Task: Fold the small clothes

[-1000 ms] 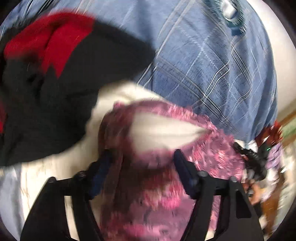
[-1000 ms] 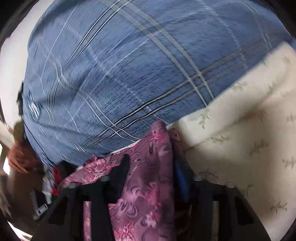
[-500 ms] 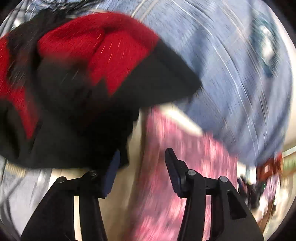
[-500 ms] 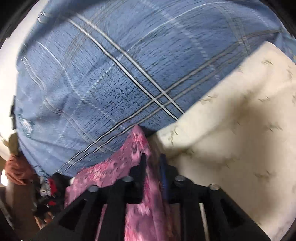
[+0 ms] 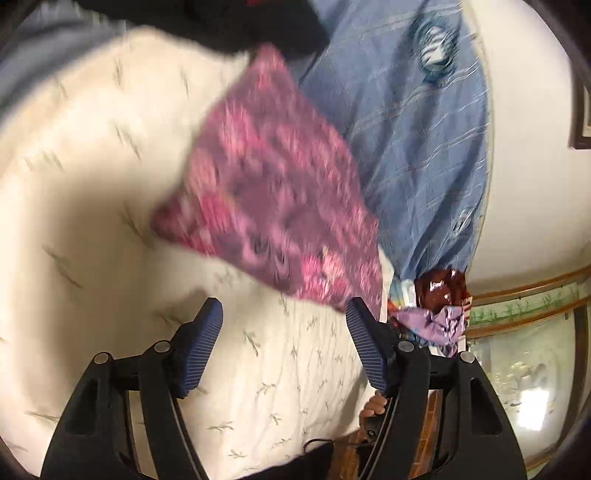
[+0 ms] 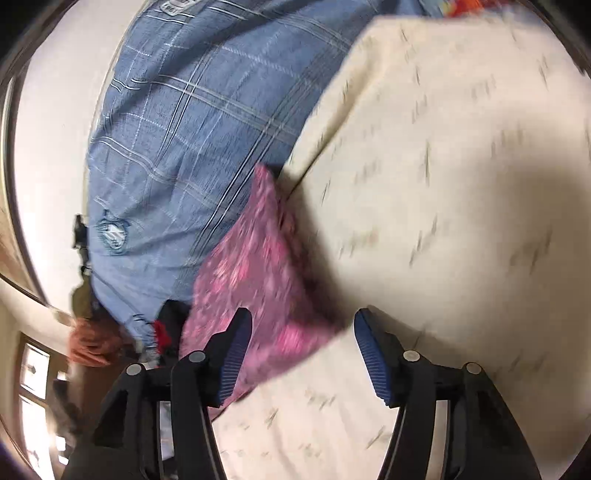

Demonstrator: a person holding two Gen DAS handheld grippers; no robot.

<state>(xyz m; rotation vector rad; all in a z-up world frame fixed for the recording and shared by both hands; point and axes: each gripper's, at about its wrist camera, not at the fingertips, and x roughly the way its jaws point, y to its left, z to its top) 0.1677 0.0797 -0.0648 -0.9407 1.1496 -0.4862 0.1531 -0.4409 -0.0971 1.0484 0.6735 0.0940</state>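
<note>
- The left claw (image 5: 284, 314) stands with its jaws spread wide and nothing between the blue ribbed pads (image 5: 201, 347) — only cream sheet shows in the gap.
- The right claw (image 6: 303, 326) is likewise spread apart and empty; its left pad (image 6: 232, 356) overlaps the near edge of the garment in the view, though contact cannot be told through the blur.
- The pink floral garment (image 5: 273, 184) lies flat on the bed (image 5: 92, 240), folded into a rough four-sided shape, free of both claws.
- In the right wrist view the same pink floral garment (image 6: 258, 284) sits along the edge of the bed (image 6: 461, 184) where the cream leaf-print sheet meets the blue plaid cloth.
- The blue plaid cloth (image 5: 413, 147) runs alongside the garment on its far side, touching or just beside it; in the right wrist view it (image 6: 184, 129) fills the upper left.
- A black garment (image 5: 236, 22) with a sliver of red lies at the far end of the bed, just beyond the pink garment's far corner.
- A bundle of lilac cloth (image 5: 436, 321) with something glossy dark red above it sits past the bed's edge — near the left claw's right pad.
- Both views are motion-blurred, so the garment's print and edges are soft.
</note>
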